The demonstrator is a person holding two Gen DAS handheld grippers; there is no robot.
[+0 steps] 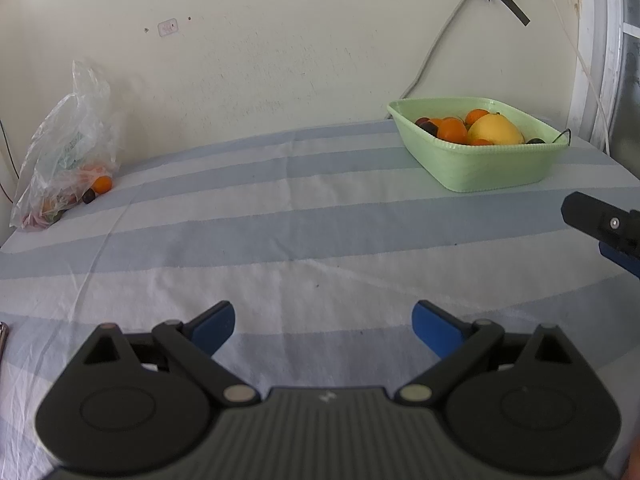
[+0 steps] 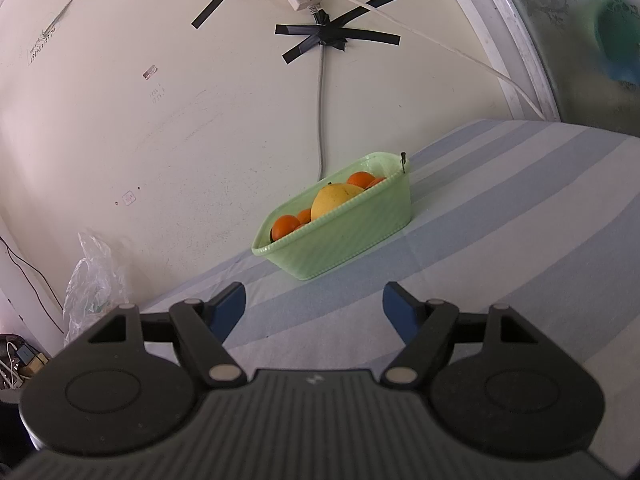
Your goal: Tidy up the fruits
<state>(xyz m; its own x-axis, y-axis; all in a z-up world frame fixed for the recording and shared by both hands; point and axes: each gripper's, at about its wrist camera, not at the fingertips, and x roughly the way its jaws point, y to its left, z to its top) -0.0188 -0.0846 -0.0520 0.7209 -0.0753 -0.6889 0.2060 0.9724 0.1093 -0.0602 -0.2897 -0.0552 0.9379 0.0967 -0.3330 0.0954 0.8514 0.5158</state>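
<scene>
A light green basket (image 1: 492,168) stands at the back right of the striped table and holds a big yellow fruit (image 1: 495,130), several small oranges (image 1: 452,130) and dark plums (image 1: 424,123). It also shows in the right wrist view (image 2: 340,244). A clear plastic bag (image 1: 68,148) lies at the back left with an orange (image 1: 102,184) and a dark plum (image 1: 89,196) at its mouth. My left gripper (image 1: 323,326) is open and empty above the near table. My right gripper (image 2: 314,308) is open and empty, short of the basket; its finger (image 1: 600,220) shows at the right edge.
The table is covered by a blue and white striped cloth (image 1: 280,240) and stands against a cream wall. Cables and black tape (image 2: 332,36) hang on the wall above the basket. A window frame (image 2: 512,40) is at the right. The bag also shows in the right wrist view (image 2: 96,280).
</scene>
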